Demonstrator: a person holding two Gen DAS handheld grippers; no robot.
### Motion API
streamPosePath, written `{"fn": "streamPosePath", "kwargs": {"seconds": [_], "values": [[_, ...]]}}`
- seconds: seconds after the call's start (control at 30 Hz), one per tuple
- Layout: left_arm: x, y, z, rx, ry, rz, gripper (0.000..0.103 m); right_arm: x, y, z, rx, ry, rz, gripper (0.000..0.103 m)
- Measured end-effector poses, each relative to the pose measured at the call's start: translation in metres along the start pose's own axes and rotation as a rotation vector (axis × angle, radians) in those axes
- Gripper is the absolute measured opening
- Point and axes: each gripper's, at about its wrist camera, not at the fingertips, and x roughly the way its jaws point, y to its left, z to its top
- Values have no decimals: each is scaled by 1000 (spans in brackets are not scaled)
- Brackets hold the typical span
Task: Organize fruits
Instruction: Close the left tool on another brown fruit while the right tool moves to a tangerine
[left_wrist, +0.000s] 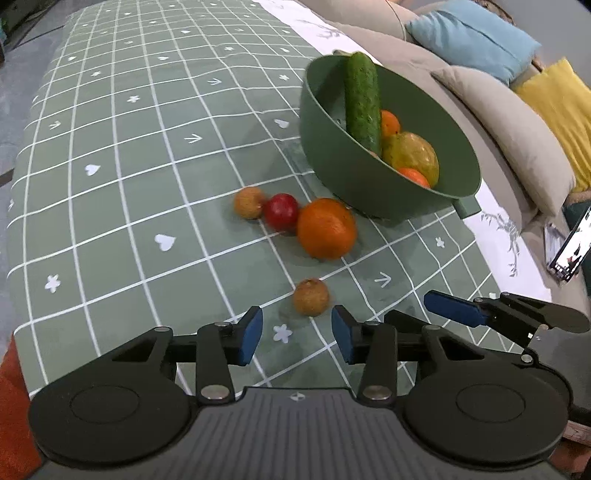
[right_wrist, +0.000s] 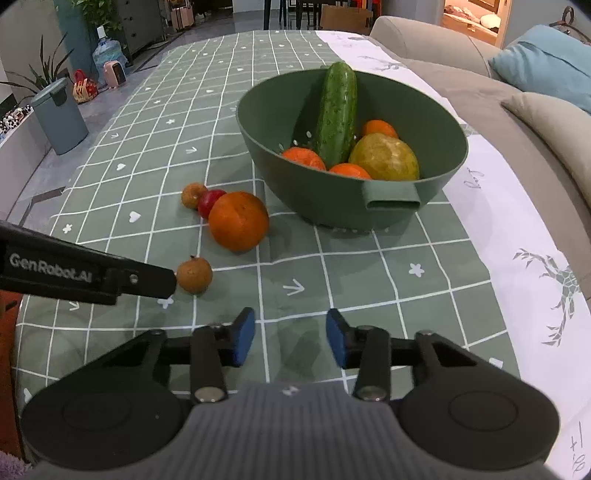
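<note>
Fingers on your left gripper (left_wrist: 296, 334) are spread wide, nothing between them, lined up on the small brown fruit (left_wrist: 311, 297) just ahead at lower centre of the left wrist view; it looks like your next pick, since the gap already brackets it. Right gripper (right_wrist: 290, 336) is likewise spread and empty, hanging over bare tablecloth (right_wrist: 369, 277) at lower centre of its own view, probably parked to stay clear of the left. Loose fruit left on the cloth: that brown one, plus a touching row at frame centre made of a second small brown fruit (left_wrist: 249, 202), a red fruit (left_wrist: 281, 211) and a big orange (left_wrist: 327, 228). Green colander bowl (left_wrist: 351, 173) sits upper right of the left view, just beyond the orange, and holds a cucumber (left_wrist: 364, 103) leaning on the far rim, a yellow-green fruit (left_wrist: 412, 153) and some small oranges. Judging from that, you're past halfway, with four pieces to go. Round fruit will likely roll if nudged, so close centred on it.
</note>
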Motion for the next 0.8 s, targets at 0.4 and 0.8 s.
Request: {"fn": "streamPosePath", "kwargs": {"seconds": [0.4, 0.8], "values": [[22, -9, 9, 13, 31, 12, 38, 8, -7, 1, 12, -19, 1, 37], [8, 16, 17, -63, 6, 18, 27, 11, 5, 16, -15, -59, 41, 38]]}}
